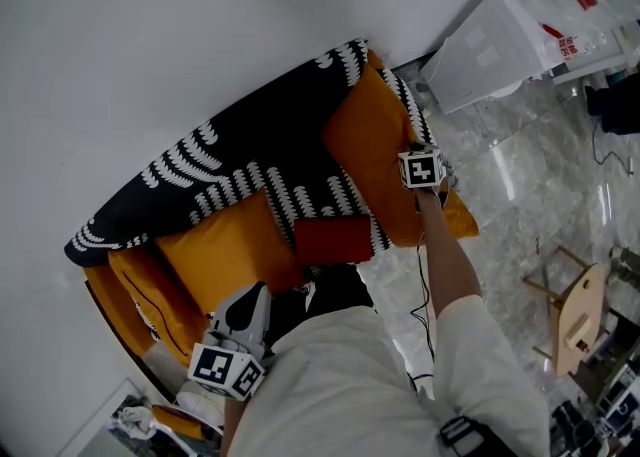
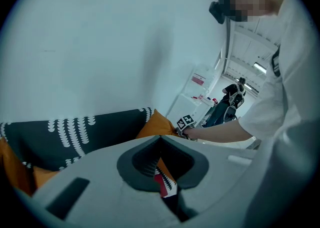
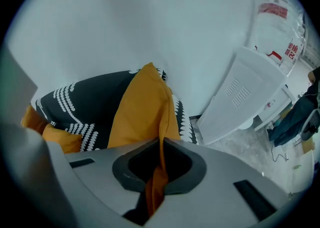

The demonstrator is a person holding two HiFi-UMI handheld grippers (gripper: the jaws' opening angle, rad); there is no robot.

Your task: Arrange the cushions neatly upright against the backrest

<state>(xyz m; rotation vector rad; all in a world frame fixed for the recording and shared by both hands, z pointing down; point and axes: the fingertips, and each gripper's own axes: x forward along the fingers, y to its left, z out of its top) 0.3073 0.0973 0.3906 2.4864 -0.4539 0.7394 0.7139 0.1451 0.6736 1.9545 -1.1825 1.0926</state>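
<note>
Right tool (image 3: 161, 143): jaws closed on a fold of the orange cushion (image 3: 144, 106). The fabric runs down between the pads and out below them. Left tool (image 2: 160, 139): jaws together, nothing clamped. It hangs low beside the person's body and points at the sofa (image 1: 130, 295).

Held cushion: plain orange, large, soft, creased along the gripped edge. It sits at the sofa's right end in the head view, against the black cover with white markings (image 1: 250, 160) that drapes the backrest. The right tool grips its outer edge from above, and the bulk of the cushion rises away from the tool toward the wall. The cushion stands on edge, with one corner pointing up past the top of the backrest. Its long axis runs from that corner down toward the seat front.

Second orange cushion (image 1: 225, 250): on the left part of the seat, leaning on the backrest.

Red cushion (image 1: 332, 238): small, lying between the two orange ones. It shows past the left tool's tips, apart from them.
</note>
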